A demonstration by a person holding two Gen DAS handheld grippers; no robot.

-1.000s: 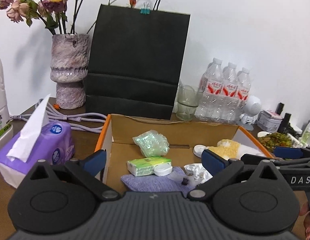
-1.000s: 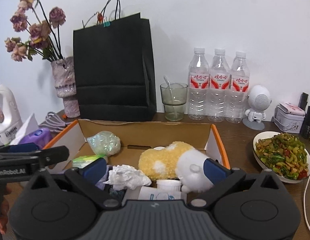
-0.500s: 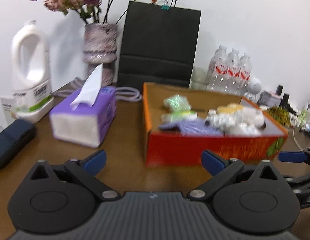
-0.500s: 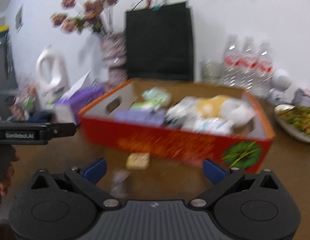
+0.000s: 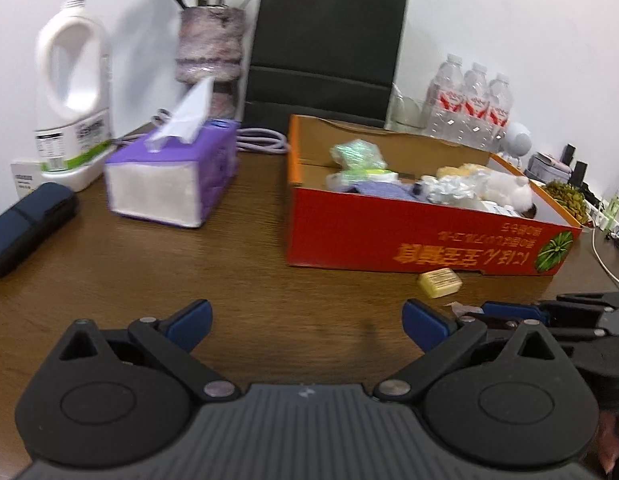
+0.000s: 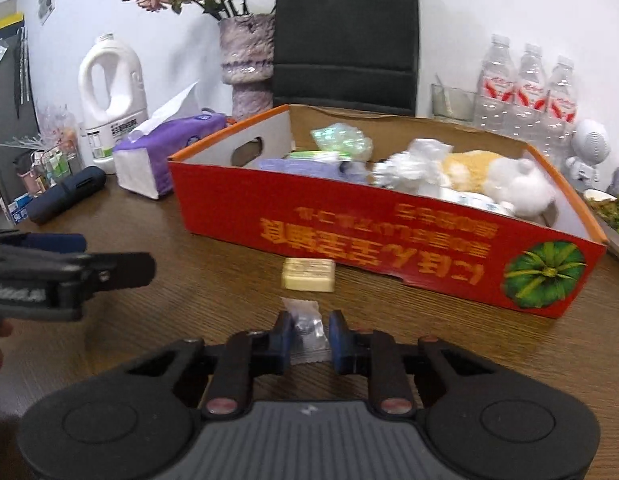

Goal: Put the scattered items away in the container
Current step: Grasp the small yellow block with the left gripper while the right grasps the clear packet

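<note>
The red cardboard box (image 6: 389, 236) stands on the wooden table and holds a plush toy, crumpled tissue, a green bag and other items; it also shows in the left wrist view (image 5: 389, 236). A yellow soap bar (image 6: 308, 275) lies in front of it, also seen in the left wrist view (image 5: 439, 280). My right gripper (image 6: 309, 330) is shut on a small clear plastic packet (image 6: 305, 326) on the table. My left gripper (image 5: 305, 320) is open and empty, low over the table to the left of the right gripper (image 5: 521, 312).
A purple tissue box (image 5: 173, 176), white jug (image 5: 71, 92), dark case (image 5: 27, 228), vase (image 5: 211, 56) and black paper bag (image 5: 325, 48) stand left and behind the box. Water bottles (image 6: 525, 92), a white robot figure (image 6: 587, 152) and a food plate (image 6: 613, 216) are at the right.
Both grippers have pulled back from over the box to the table in front of it. The right gripper has closed on the clear packet. The left stays open.
</note>
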